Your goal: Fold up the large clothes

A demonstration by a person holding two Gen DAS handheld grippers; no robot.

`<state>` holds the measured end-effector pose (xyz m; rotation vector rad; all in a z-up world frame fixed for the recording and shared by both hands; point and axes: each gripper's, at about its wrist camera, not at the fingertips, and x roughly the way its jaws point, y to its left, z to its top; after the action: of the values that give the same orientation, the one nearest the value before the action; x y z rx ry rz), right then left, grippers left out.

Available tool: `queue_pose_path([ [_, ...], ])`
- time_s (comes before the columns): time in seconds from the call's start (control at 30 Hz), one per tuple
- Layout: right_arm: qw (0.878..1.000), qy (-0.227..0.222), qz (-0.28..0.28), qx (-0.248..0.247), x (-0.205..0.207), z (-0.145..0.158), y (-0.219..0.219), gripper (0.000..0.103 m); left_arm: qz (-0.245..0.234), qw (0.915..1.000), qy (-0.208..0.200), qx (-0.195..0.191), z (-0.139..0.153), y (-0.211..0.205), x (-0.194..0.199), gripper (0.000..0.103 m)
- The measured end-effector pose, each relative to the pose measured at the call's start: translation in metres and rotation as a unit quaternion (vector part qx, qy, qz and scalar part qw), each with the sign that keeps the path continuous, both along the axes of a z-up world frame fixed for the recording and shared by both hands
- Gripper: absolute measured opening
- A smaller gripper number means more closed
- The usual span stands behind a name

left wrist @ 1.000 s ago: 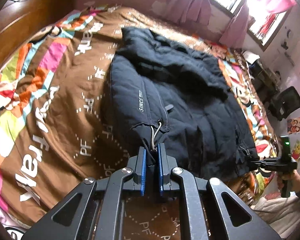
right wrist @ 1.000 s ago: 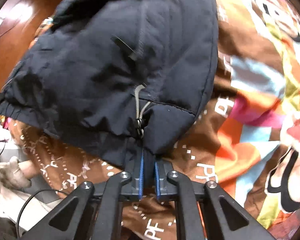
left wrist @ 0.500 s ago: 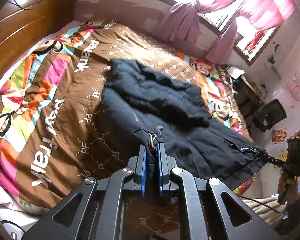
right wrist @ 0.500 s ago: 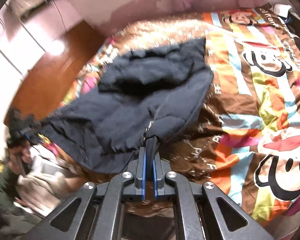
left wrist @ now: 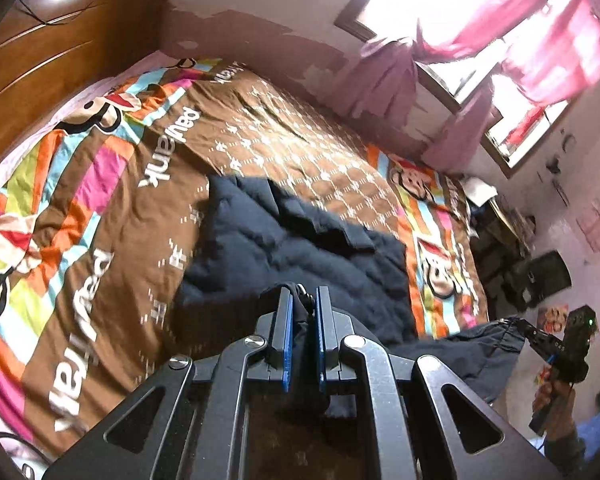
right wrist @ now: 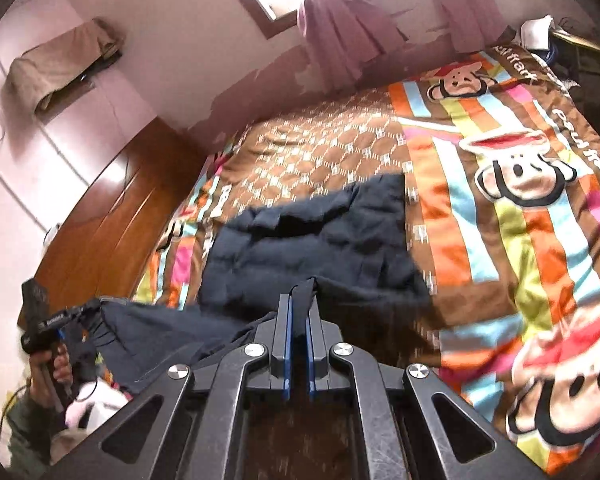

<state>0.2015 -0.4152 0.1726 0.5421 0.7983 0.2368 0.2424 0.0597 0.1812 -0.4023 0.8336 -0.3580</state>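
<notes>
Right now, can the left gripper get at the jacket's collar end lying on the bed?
Probably not yet. The left gripper is shut on the jacket hem, lifted off the bedspread; the right gripper pinches the other corner. The way looks clear, but its jaws are full.

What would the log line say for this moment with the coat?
left hand-held gripper: shut on coat hem | right hand-held gripper: shut on coat hem | hem off bed | far part on bed

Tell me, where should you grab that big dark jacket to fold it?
By its bottom hem, one corner in each gripper, coming from the near edge of the bed. The jacket is wide and floppy, so the left gripper and right gripper pinching both corners keep the hem spread.
</notes>
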Motion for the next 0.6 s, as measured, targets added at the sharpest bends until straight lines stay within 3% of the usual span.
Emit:
queue_pose_path([
  [0.33, 0.999, -0.015, -0.04, -0.01, 0.136, -0.022, -0.026, 0.005, 0.03, 0.9992, 0.005, 0.028, -0.021, -0.008, 0.12, 0.007],
  [0.6, 0.998, 0.007, -0.051, -0.031, 0.236, -0.08, -0.037, 0.005, 0.04, 0.9973, 0.021, 0.058, -0.075, -0.023, 0.21, 0.007],
])
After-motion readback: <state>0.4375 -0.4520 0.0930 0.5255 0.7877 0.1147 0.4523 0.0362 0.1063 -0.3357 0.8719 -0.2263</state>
